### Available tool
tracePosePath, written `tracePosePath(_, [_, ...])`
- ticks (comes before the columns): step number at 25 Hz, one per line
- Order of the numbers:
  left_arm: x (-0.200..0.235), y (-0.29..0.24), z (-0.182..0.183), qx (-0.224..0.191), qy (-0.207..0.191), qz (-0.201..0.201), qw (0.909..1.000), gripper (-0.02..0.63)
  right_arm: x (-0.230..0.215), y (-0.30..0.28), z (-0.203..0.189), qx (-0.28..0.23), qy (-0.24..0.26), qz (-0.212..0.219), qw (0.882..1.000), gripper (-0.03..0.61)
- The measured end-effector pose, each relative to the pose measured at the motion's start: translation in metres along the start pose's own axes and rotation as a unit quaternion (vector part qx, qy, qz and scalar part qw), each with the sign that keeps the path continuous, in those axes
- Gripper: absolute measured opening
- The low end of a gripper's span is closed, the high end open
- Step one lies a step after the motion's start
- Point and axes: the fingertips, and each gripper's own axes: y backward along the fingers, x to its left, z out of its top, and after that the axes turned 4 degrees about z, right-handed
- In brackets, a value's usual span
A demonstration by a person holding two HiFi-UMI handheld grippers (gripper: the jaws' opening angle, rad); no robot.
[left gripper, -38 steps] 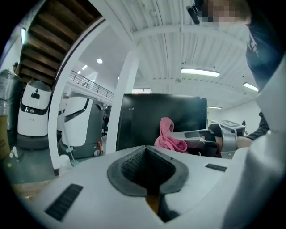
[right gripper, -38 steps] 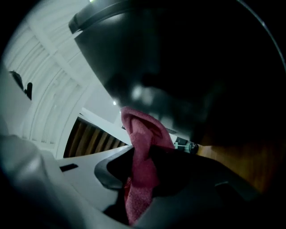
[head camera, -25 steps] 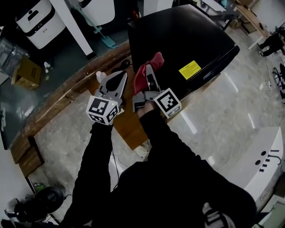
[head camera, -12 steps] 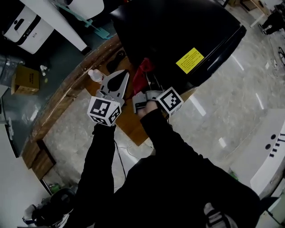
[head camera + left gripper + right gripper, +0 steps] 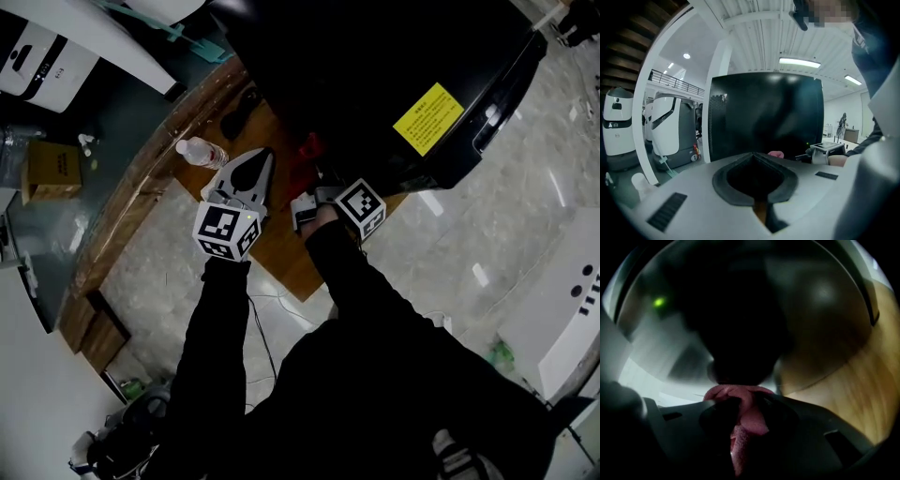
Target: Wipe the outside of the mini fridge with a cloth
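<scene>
Right tool (image 5: 317,174) tight on red cloth (image 5: 749,414), close against black mini fridge (image 5: 375,75).

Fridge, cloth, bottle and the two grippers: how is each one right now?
Fridge: upright, door looks shut.
Cloth: bunched up, pinched, right at the fridge's side.
Bottle: lying on its side.
Left gripper: fingers together, holding nothing.
Right gripper: fingers shut on the cloth.
</scene>
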Motion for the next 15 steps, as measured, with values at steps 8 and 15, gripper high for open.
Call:
tracePosePath(8, [0.002,-0.010,-0.067,0.044,0.041,-0.006,0.9982,0.005,-0.083,-0.010,-0.001,-0.001,0.006,-0.054,0.999,0.109])
tracePosePath(15, [0.003,0.025,-0.089,0.053,0.060,0.013,0.9967,0.005,-0.132,-0.007,-0.001,-0.002,0.016,-0.110,0.994,0.109])
